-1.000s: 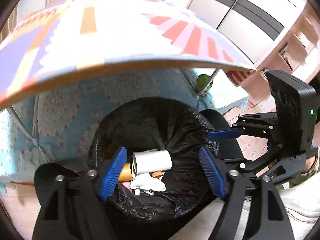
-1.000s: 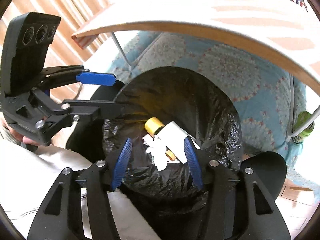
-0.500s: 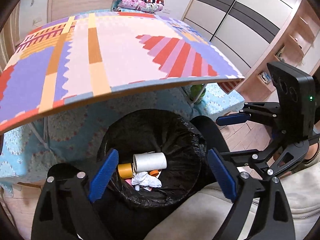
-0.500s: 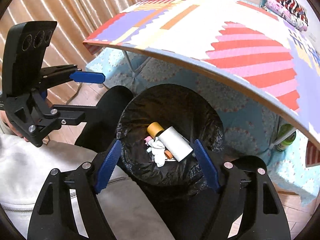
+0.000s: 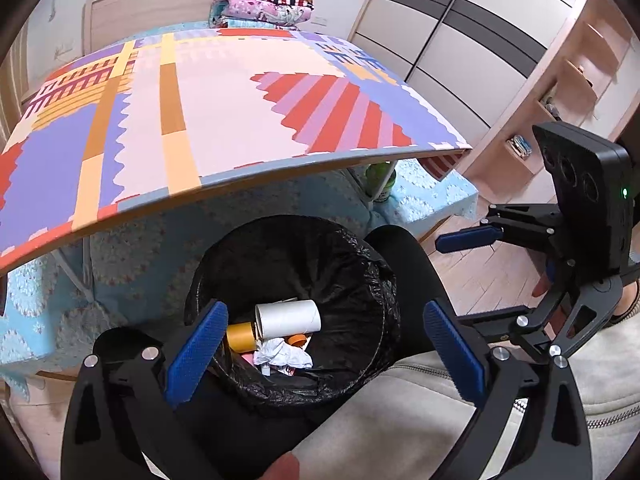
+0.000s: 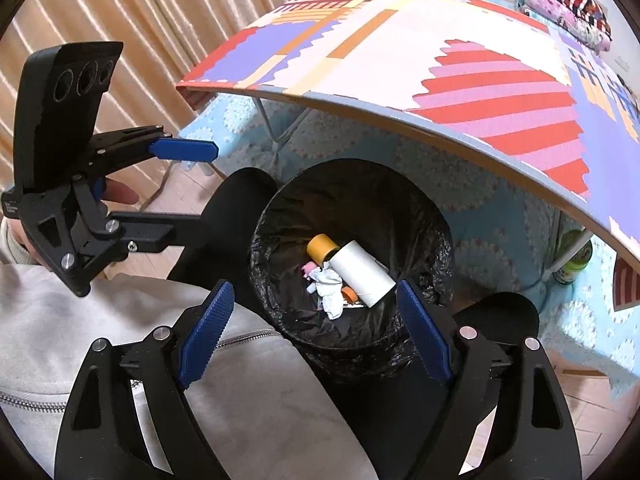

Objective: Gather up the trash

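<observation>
Beneath the tabletop's (image 5: 224,120) near edge stood a black-lined bin (image 5: 360,280), holding a white roll (image 5: 288,318), yellow tube (image 5: 240,340) and crumpled paper (image 5: 284,356). Above it, the left gripper (image 5: 320,356) and right gripper (image 6: 316,332) hung empty, jaws spreading apart.

Left wrist view: aimed steeply down from above the left tool (image 5: 320,348), close over the lined bin (image 5: 372,264). Right wrist view: same downward aim from the opposite side, over the right tool (image 6: 316,328). Shared by both: bin, patterned table (image 6: 400,32) edge, and each other's tool.
</observation>
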